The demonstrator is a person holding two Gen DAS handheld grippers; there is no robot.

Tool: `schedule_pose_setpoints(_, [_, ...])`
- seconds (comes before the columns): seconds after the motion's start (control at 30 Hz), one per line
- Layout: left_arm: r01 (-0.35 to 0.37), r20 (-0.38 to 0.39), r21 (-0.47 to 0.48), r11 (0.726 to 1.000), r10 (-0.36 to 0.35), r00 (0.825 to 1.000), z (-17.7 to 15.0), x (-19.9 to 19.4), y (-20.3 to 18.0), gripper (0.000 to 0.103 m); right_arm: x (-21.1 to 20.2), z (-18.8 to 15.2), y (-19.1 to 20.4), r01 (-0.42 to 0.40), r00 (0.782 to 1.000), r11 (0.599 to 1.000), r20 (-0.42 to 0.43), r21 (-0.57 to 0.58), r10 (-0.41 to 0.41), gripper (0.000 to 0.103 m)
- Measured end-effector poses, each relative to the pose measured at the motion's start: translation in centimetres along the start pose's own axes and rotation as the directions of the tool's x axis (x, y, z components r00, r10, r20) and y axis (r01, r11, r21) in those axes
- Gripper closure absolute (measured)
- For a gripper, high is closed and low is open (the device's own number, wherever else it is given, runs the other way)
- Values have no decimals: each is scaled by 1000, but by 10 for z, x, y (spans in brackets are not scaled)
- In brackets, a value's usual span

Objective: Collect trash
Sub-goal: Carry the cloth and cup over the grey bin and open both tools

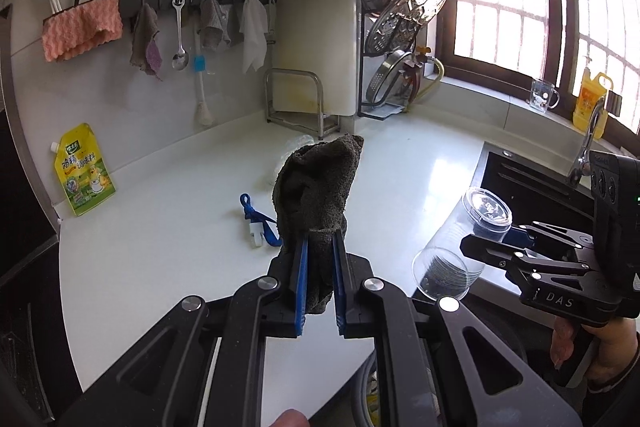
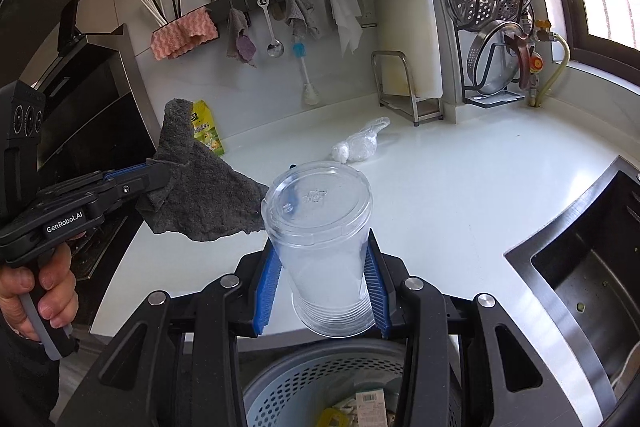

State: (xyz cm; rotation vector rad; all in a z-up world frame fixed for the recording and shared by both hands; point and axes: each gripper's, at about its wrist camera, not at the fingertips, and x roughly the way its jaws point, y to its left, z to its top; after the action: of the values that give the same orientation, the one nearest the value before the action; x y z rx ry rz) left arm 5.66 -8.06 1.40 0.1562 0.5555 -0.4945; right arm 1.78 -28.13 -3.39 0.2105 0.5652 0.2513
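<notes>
My left gripper (image 1: 320, 247) is shut on a dark grey cloth (image 1: 320, 191) and holds it above the white counter (image 1: 168, 227); the cloth also shows at the left of the right wrist view (image 2: 200, 195). My right gripper (image 2: 322, 267) is shut on a clear plastic cup (image 2: 320, 227), held bottom-forward above a grey perforated trash bin (image 2: 304, 387) below the counter edge. The cup shows in the left wrist view (image 1: 464, 243) at the right. A blue strap with a white clip (image 1: 256, 223) and a crumpled clear plastic bag (image 2: 360, 143) lie on the counter.
A yellow seasoning pouch (image 1: 82, 171) leans on the back wall. A steel sink (image 2: 580, 267) is at the right. A metal rack (image 1: 296, 103), cutting board (image 1: 320, 39), lid stand (image 2: 492, 27) and hanging utensils line the back. The bin holds some trash.
</notes>
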Motion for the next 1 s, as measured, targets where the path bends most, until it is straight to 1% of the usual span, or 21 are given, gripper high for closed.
schedule_pose_setpoints(0.2, [-12,-29,-9,1000,12,999,-26,-18,-18,92,-18,-30,-2,24,999,1000,-43,6,-24,65])
schedule_pose_setpoints(0.4, [34,-65,-37,999,-36,997,-50,-28,-36,92,-41,-58,11,53,997,998,-61,-26,-55,65])
schedule_pose_setpoints(0.53, [57,-79,-22,998,-59,995,-62,-33,-51,92,-58,-73,8,69,996,998,-61,-5,-69,65])
schedule_pose_setpoints(0.8, [102,-80,-15,995,-103,991,-80,-44,-74,92,-79,-103,4,103,990,995,-94,14,-102,65])
schedule_pose_setpoints(1.0, [121,-80,-2,993,-121,989,-90,-50,-89,92,-84,-114,7,125,987,992,-106,10,-124,65])
